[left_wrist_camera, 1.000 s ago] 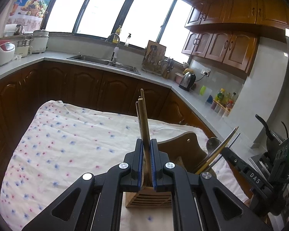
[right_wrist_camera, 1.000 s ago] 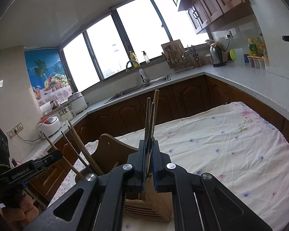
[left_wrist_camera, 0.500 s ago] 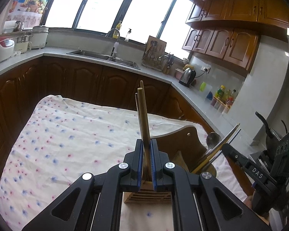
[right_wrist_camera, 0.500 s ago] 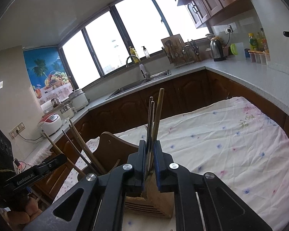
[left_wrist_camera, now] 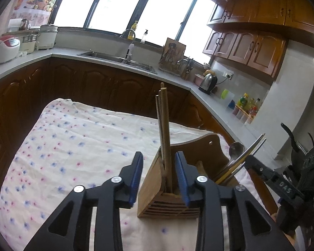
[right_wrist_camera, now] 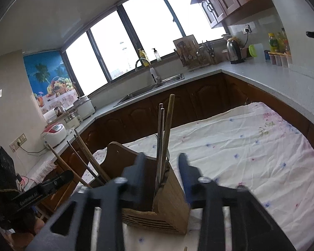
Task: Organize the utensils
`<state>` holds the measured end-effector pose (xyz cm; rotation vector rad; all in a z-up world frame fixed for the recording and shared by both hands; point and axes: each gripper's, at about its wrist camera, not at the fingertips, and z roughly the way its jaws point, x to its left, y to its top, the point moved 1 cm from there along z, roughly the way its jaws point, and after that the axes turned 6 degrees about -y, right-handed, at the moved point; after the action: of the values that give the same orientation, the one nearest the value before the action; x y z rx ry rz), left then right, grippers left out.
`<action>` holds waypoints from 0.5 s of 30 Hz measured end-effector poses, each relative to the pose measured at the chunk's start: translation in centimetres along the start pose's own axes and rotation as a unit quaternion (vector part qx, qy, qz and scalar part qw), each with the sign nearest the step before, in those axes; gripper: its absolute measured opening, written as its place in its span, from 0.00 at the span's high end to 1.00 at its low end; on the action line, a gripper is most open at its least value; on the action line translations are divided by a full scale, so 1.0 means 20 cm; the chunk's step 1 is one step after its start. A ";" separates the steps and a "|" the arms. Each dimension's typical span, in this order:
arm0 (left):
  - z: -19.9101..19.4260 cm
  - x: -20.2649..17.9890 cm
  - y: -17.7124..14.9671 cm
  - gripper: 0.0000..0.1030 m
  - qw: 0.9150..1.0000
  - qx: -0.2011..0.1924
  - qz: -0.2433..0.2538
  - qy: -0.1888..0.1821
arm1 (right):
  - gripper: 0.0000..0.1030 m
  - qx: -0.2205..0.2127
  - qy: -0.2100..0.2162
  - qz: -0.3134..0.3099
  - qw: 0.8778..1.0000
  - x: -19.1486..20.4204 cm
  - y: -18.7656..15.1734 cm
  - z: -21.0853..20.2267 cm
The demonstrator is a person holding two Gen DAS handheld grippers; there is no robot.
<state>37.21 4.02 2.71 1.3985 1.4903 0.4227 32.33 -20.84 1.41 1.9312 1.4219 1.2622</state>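
Both grippers, left gripper (left_wrist_camera: 158,176) and right gripper (right_wrist_camera: 161,174), are just opening, jaws apart and releasing the chopsticks (left_wrist_camera: 165,129) you are leaving upright in the wooden utensil holder (left_wrist_camera: 167,198) on the table (left_wrist_camera: 73,138); they're light, stiff, slippery, so grip mid-shaft

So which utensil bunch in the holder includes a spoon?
The leaning bunch at the wooden holder's right end: its round metal spoon bowl shows; the upright wooden chopsticks have none.
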 end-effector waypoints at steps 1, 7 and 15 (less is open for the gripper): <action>0.00 0.00 -0.01 0.62 1.000 0.000 -0.001 0.002 | 0.63 0.000 0.000 0.002 1.000 -0.01 0.00 0.00; -0.04 0.03 -0.03 0.22 1.000 -0.003 -0.015 0.021 | 0.26 -0.005 -0.002 0.002 1.000 -0.02 -0.02 -0.02; -0.15 0.03 -0.09 0.12 0.999 -0.009 -0.020 0.037 | 0.20 -0.013 0.008 -0.021 1.000 0.02 -0.04 -0.11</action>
<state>33.79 5.15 2.37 1.3495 1.5683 0.4650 30.07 -20.57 2.17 1.8692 1.4401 1.2728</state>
